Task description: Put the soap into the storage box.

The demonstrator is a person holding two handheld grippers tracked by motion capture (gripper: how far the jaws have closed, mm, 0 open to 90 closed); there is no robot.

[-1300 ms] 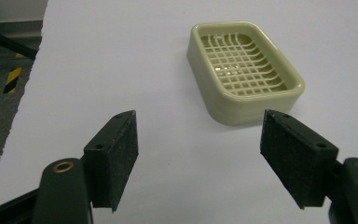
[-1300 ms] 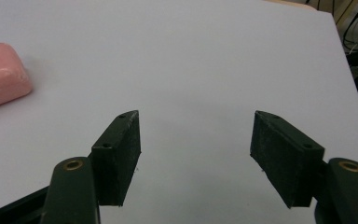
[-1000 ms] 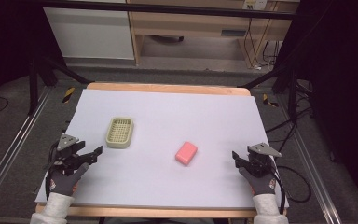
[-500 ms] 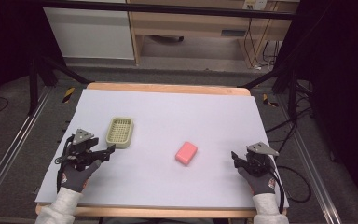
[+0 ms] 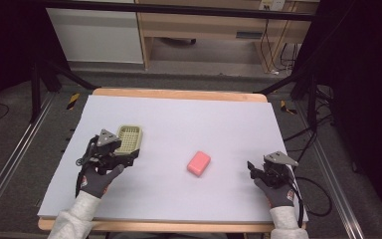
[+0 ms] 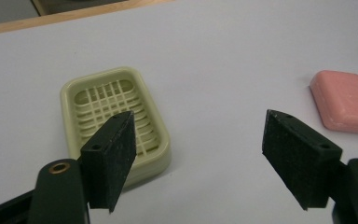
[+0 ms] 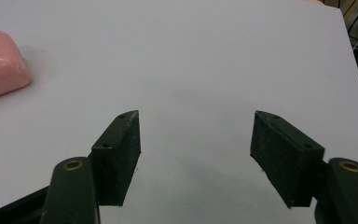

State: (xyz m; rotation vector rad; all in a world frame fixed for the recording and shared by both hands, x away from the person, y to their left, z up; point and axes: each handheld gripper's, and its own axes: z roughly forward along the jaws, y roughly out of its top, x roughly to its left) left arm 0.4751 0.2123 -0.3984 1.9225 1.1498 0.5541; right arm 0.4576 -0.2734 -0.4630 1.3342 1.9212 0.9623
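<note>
2 things lie apart on the pale grey table (image 5: 179, 119): a pale green slotted plastic soap dish (image 6: 114, 116) and a pink rounded soap bar (image 5: 199, 163). Left gripper (image 5: 124, 157), jaws apart, hovers at the dish, likely about to grasp it; right gripper (image 5: 251, 169) waits, jaws apart, holding nothing.

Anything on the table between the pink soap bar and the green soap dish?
Nothing visible. Bare white tabletop lies between the pink rectangular soap bar and the pale green slatted plastic soap dish; the left gripper hovers open beside the dish.
</note>
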